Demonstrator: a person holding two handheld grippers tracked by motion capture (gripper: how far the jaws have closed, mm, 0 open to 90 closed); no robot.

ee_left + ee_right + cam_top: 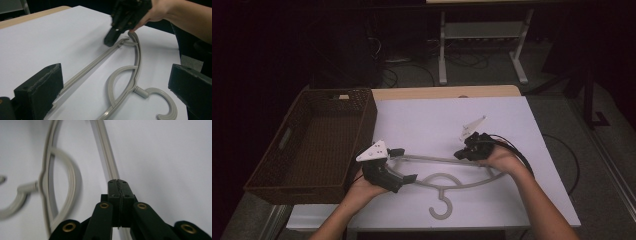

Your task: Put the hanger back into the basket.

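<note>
Working the grey plastic hanger where it lies flat on the white table, hook toward me, beside the brown wicker basket. My right gripper has its jaws pressed fully together at the hanger's right end; in its own view the closed jaws sit right over the straight bar, but I cannot tell whether the bar is pinched between them or they merely rest on it. My left gripper stands wide open at the left end, with the bar running between its pads and nothing clamped. I judge this the pick-up stage: next, the left jaws need to close on their end so both ends lift level, probably toward the basket. The hanger's left tip is hidden behind my left gripper, and the room beyond the table is too dark to read.
</note>
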